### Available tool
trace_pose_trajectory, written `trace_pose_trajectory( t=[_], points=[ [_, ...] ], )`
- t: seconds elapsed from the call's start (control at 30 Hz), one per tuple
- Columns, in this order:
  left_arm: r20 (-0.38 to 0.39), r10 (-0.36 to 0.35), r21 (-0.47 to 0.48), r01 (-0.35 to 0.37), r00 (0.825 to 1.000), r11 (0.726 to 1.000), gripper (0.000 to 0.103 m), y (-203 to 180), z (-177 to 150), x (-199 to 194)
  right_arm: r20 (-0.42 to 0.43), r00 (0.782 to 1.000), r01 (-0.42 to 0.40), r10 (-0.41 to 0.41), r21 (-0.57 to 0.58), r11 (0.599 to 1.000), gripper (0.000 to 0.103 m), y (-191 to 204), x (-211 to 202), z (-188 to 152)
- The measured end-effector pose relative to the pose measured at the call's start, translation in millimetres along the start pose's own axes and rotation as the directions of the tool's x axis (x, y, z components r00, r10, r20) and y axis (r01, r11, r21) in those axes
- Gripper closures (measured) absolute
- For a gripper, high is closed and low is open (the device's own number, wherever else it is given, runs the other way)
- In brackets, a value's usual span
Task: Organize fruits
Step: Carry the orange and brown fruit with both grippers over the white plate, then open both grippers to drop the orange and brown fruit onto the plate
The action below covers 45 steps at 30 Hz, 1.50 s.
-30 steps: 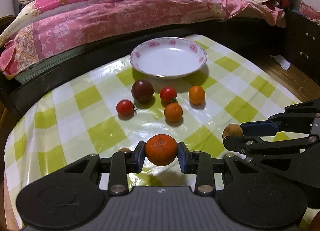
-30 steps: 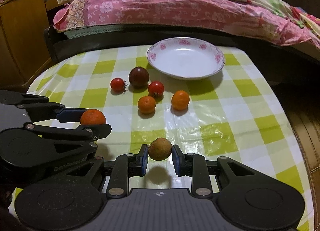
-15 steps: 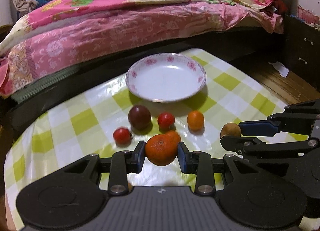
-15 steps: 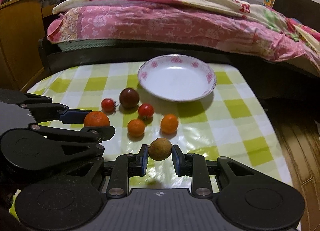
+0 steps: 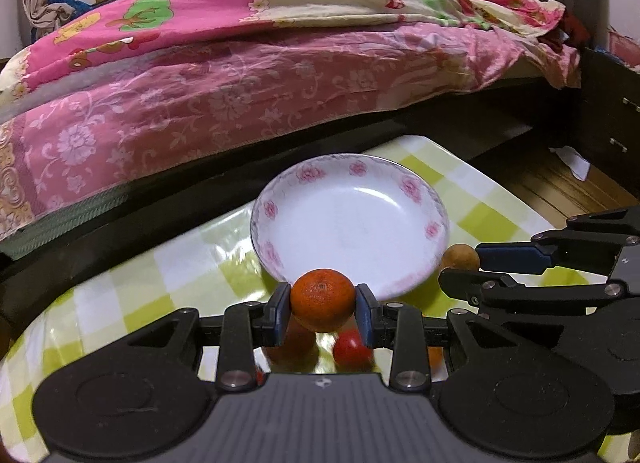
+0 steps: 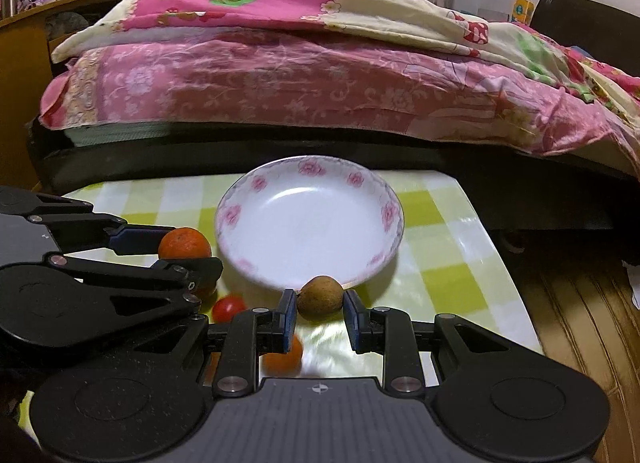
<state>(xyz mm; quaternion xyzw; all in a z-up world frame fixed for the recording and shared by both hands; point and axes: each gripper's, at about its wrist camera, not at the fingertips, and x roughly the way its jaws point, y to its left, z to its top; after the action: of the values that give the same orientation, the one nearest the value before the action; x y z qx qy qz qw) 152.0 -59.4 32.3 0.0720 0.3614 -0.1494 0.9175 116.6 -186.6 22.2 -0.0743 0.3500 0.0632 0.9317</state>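
Observation:
My left gripper [image 5: 323,310] is shut on an orange mandarin [image 5: 322,299], held just before the near rim of the white flowered plate [image 5: 408,187]. My right gripper [image 6: 319,309] is shut on a small brown fruit [image 6: 321,297], also at the plate's [image 6: 384,215] near rim. Each wrist view shows the other gripper beside it: the right one [image 5: 460,267] with the brown fruit [image 5: 459,258], the left one [image 6: 188,251] with the mandarin [image 6: 184,243]. The plate holds nothing.
Below the grippers on the yellow-checked tablecloth [image 5: 120,283] lie a red tomato [image 5: 352,347], seen again in the right wrist view [image 6: 228,309], and a small orange fruit [image 6: 286,357]. A bed with pink quilts [image 5: 240,63] stands right behind the table. Wooden floor [image 6: 580,323] lies to the right.
Both grippers have carried their fruits forward over the loose fruits to the plate's near rim. The plate looms larger and the loose fruits have slid under the fingers.

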Motion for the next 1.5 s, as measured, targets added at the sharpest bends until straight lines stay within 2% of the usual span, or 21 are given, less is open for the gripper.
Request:
trace_pose_trajectory(
  t=[0.2,0.5,0.73,1.2,1.27,1.5],
  points=[
    [-0.030,-0.003,-0.017,0.003,1.000,1.000,0.061,9.4,12.7,33.4,0.010,1.000,-0.004,0.004,-0.014,1.000,0.081,-7.0,31.1,16.5],
    [-0.061,-0.009,0.007,0.009,0.998,1.000,0.062,5.2,13.0,64.1,-0.002,1.000,-0.016,0.016,0.001,1.000,0.081,-22.1,67.1,23.6],
    [-0.062,-0.006,0.002,0.006,0.998,1.000,0.062,8.2,16.3,70.4,-0.008,0.999,-0.045,0.045,0.009,0.999,0.079,-26.2,80.2,26.4],
    [-0.065,-0.003,-0.006,0.002,0.998,1.000,0.061,7.6,18.2,71.5,0.002,0.998,-0.059,0.059,0.024,0.998,0.075,-30.2,81.5,26.7],
    [-0.063,-0.008,-0.012,0.007,0.998,1.000,0.060,8.8,18.5,71.1,0.003,0.999,-0.050,0.050,0.028,0.998,0.069,-31.2,81.4,26.6],
    [-0.039,-0.014,-0.024,0.013,0.999,1.000,0.055,11.4,21.7,65.4,0.013,0.999,-0.051,0.050,0.042,0.998,0.066,-37.1,80.4,26.5]
  ],
)
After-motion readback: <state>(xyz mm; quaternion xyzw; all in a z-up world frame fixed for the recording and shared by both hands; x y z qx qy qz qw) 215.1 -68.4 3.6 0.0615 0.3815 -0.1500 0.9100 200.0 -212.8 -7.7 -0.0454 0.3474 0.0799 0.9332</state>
